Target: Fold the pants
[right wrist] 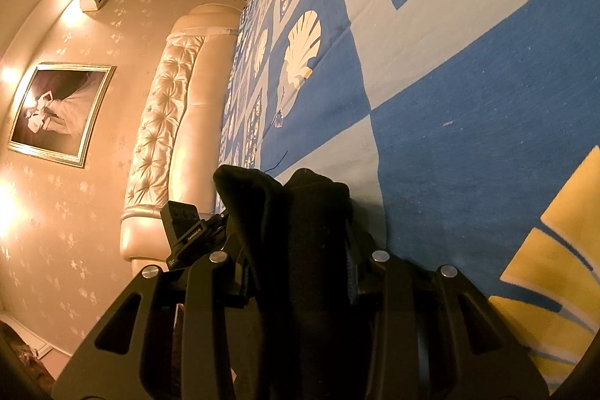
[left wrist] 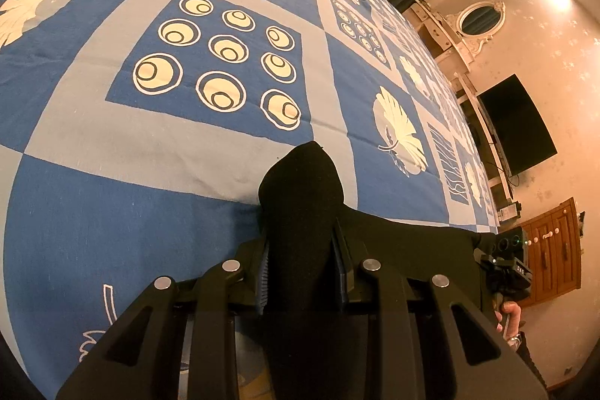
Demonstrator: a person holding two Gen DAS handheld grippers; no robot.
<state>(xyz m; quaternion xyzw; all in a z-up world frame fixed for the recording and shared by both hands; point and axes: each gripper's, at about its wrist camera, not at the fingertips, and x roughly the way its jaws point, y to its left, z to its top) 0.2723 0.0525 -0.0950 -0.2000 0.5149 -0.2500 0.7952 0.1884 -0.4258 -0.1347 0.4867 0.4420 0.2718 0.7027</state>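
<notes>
Black pants (left wrist: 300, 212) bunched and pinched between the 2 fingers of the left gripper (left wrist: 302, 268), blue ribbed pads pressed into the cloth on both sides, a rounded fold poking out past the fingertips. More of the same dark fabric stretched off to the right in the left wrist view, over the near edge of the blue and grey patterned bedspread (left wrist: 168, 145), toward the right gripper (left wrist: 504, 268) with a hand (left wrist: 508, 319) on its grip. From the right wrist view, right gripper (right wrist: 300, 265) likewise clamped on a thick, doubled wad of the pants (right wrist: 300, 212), jaws held part way apart by the cloth. Left gripper (right wrist: 187, 235) visible just beside that wad, at the same height. Pants held up off the bedspread (right wrist: 468, 137) between both claws, near the bed's edge. Behind: tufted cream headboard (right wrist: 165, 122), framed picture (right wrist: 60, 111), dark wall television (left wrist: 517, 126).
</notes>
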